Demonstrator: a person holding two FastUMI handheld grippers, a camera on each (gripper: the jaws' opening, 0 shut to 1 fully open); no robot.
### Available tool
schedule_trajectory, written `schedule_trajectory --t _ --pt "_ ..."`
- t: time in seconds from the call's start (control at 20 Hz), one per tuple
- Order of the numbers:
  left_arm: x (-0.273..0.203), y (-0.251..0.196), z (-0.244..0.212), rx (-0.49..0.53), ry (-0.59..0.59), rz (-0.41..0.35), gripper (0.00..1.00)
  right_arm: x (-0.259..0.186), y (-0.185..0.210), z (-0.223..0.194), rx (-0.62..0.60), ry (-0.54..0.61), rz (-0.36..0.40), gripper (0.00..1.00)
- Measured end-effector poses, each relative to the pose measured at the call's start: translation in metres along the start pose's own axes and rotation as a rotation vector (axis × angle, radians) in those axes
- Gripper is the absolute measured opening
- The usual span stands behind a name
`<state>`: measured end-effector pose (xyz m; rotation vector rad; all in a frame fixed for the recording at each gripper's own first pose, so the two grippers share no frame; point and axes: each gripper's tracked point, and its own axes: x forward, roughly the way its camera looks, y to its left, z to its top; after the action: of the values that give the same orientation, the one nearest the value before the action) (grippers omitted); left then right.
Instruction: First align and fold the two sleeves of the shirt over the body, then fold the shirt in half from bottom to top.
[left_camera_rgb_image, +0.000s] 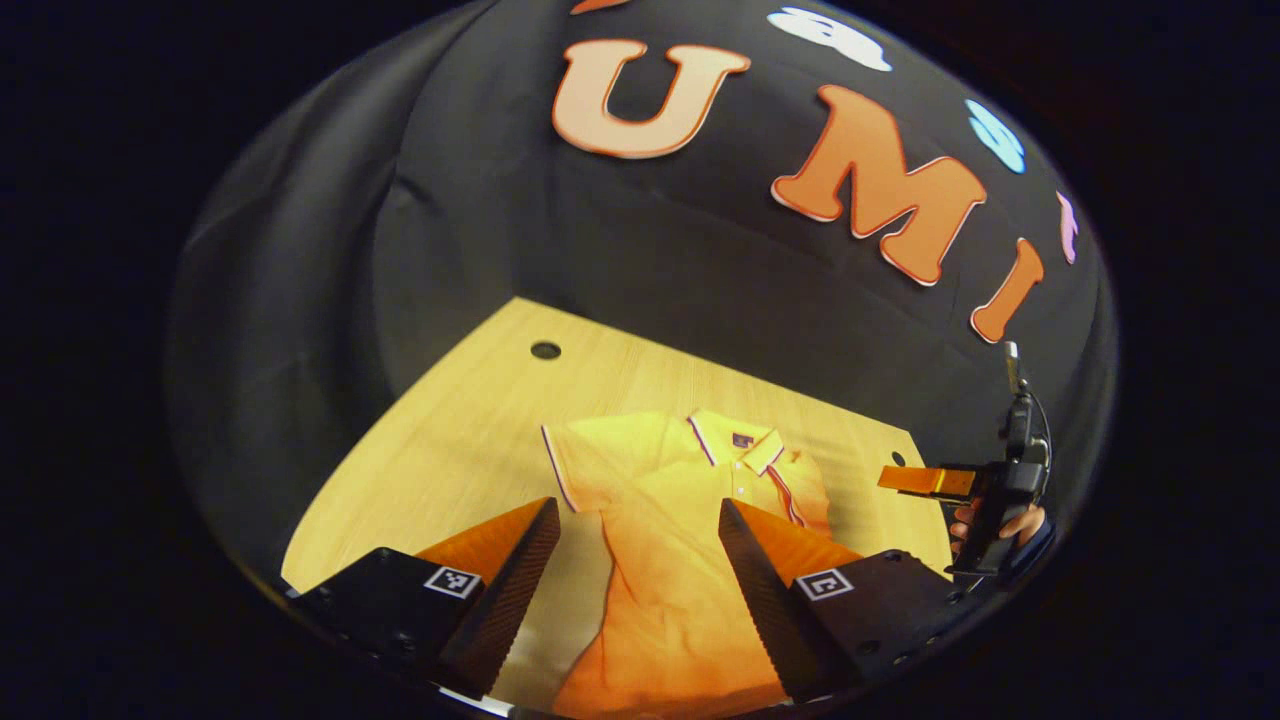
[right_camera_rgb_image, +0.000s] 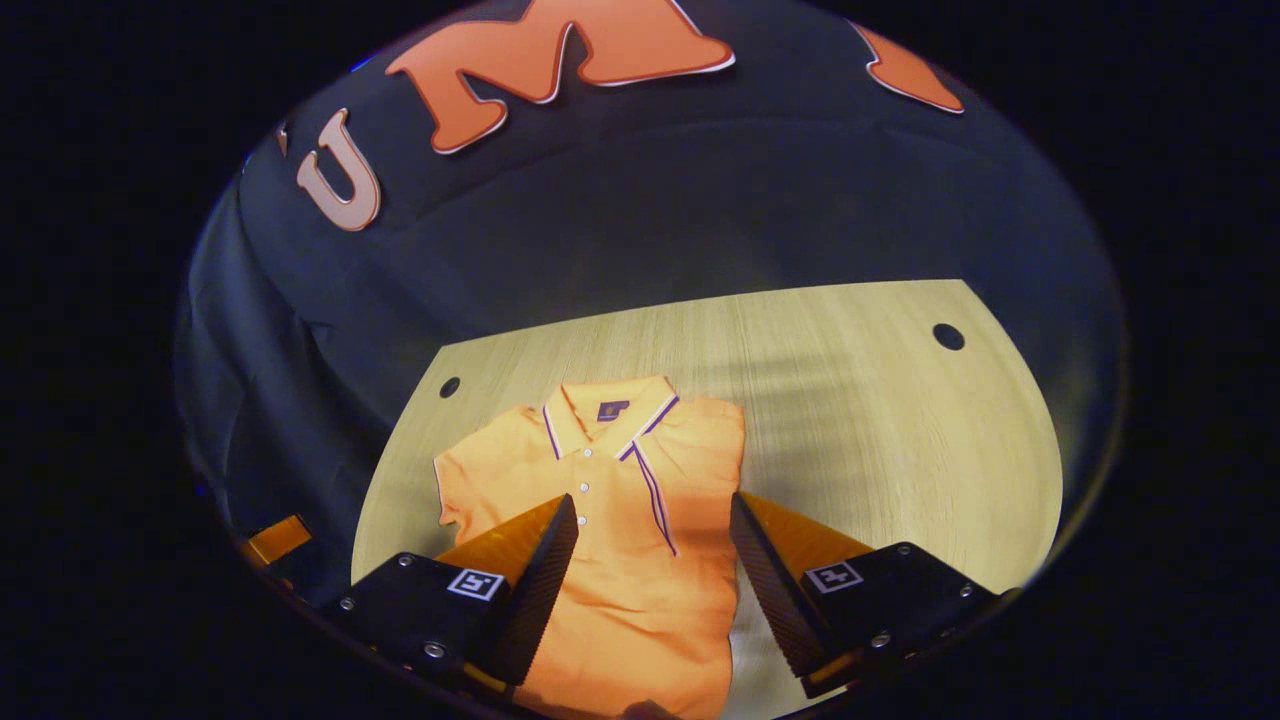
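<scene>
Right gripper view, wooden table (right_camera_rgb_image: 850, 400), dark cloth wall (right_camera_rgb_image: 700, 210), shirt (right_camera_rgb_image: 640, 560) seemingly flat.

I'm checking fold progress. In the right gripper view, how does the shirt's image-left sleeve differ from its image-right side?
The left sleeve sticks out past the body onto the table; the right side ends in a straight edge, nothing protruding. The left sleeve looks unfolded; the right side looks already folded in. Both are orange and lie flat.
</scene>
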<state>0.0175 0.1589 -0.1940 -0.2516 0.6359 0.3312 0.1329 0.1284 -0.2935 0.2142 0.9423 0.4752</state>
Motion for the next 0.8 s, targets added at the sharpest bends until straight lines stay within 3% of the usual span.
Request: schedule_trajectory --t 0.35,0.6,0.8 --pt "0.099 0.039 -0.002 0.035 0.232 0.004 0.97 -0.07 -0.002 -0.002 0.045 -0.194 -0.169 0.94" --pt "0.163 0.059 -0.018 0.013 0.406 0.047 0.98 -0.112 -0.021 -0.022 -0.008 -0.253 -0.309 0.94" --pt "0.211 0.077 -0.032 0.024 0.497 0.127 0.98 -0.138 -0.027 -0.029 -0.002 -0.31 -0.371 0.94"
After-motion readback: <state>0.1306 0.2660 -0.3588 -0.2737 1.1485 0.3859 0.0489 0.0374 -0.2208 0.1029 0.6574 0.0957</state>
